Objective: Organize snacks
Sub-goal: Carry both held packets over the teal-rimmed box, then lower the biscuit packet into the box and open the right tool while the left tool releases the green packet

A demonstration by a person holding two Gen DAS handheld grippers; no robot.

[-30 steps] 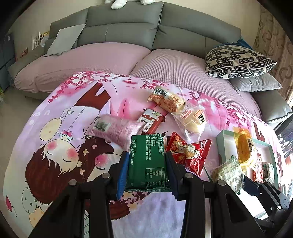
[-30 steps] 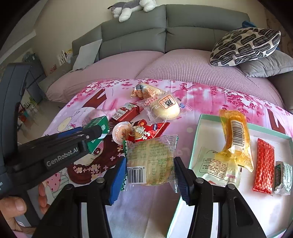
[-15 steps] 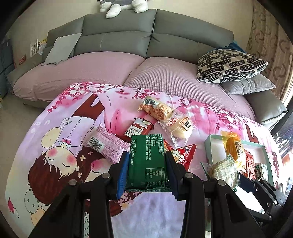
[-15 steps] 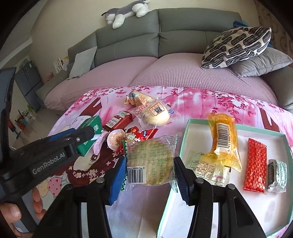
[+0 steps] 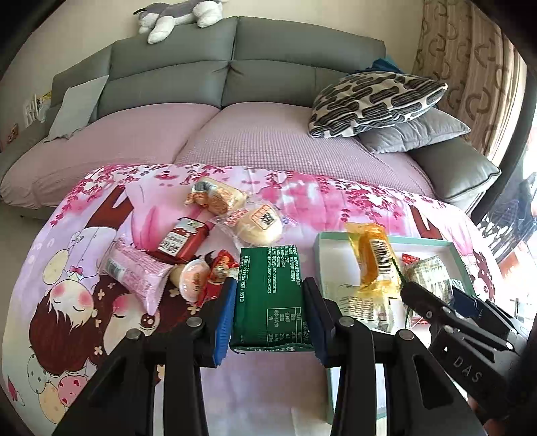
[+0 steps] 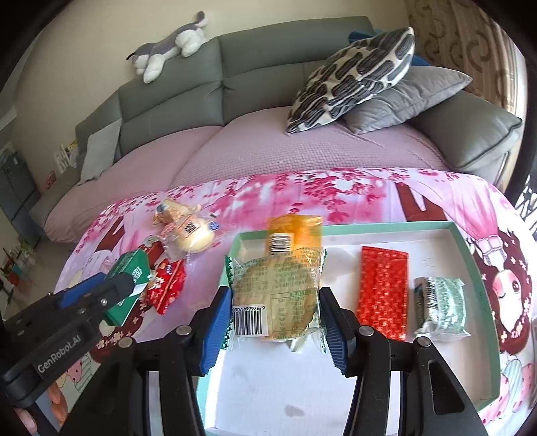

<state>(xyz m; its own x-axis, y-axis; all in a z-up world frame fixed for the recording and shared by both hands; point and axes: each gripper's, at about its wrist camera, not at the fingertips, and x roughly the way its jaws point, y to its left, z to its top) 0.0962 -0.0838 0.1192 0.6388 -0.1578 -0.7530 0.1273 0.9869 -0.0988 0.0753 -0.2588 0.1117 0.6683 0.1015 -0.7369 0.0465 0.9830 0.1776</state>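
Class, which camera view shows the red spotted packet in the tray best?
The right wrist view: the red spotted packet lies whole and unobstructed in the tray. The left wrist view shows only a red sliver.

place: home living room | showing it: grey sofa (image 5: 235, 84) sitting behind, plush toy (image 5: 178, 16) lying on top, patterned cushion (image 5: 372, 100), curtain (image 5: 470, 67) hanging

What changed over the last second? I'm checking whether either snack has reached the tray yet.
Both hands carried their loads toward the tray. The right gripper, shut on the clear-wrapped cake, was over the cloth beside the tray and now hangs over the tray's floor. The left gripper, shut on the green packet, has neared the tray's edge. Nothing was let go; the snacks on the cloth and in the tray stayed put.
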